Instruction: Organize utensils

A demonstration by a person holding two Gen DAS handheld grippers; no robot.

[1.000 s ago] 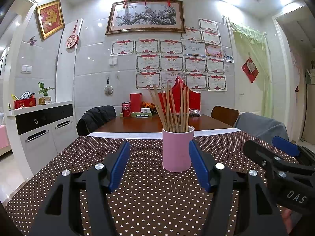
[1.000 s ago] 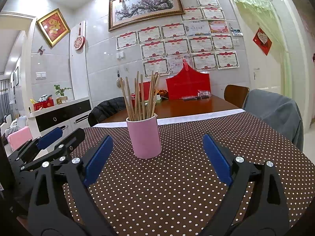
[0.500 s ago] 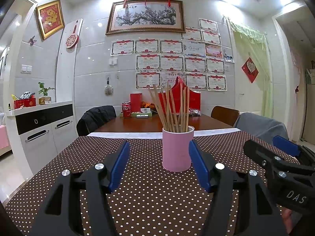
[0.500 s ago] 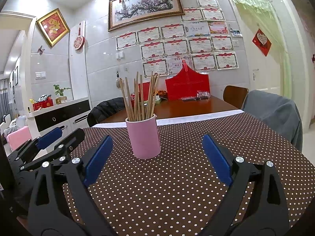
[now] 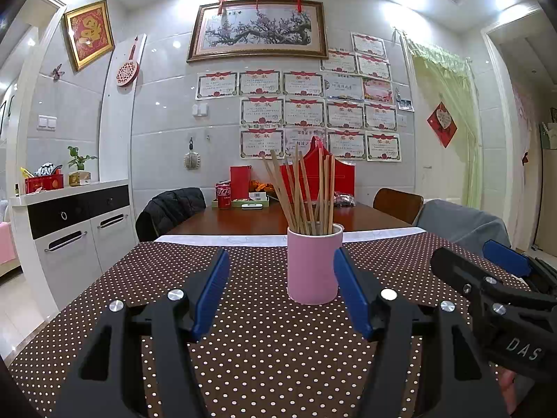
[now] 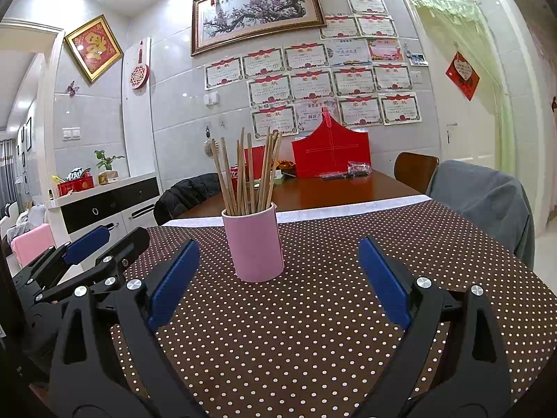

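Observation:
A pink cup (image 5: 314,264) stands upright on the brown polka-dot tablecloth (image 5: 264,348), holding several wooden chopsticks (image 5: 303,191) that fan upward. My left gripper (image 5: 282,289) hovers just short of the cup, open, with nothing between its blue pads. In the right wrist view the same pink cup (image 6: 256,242) and chopsticks (image 6: 249,174) sit ahead and slightly left of my right gripper (image 6: 278,278), which is open wide and empty. The right gripper's fingers (image 5: 487,278) show at the left view's right edge.
Beyond the cloth lies a bare wooden table (image 5: 278,219) with a red can (image 5: 223,195), a red box (image 6: 330,153) and small items. Chairs with jackets (image 5: 170,209) (image 6: 480,202) flank it. A white sideboard (image 5: 73,223) stands at the left.

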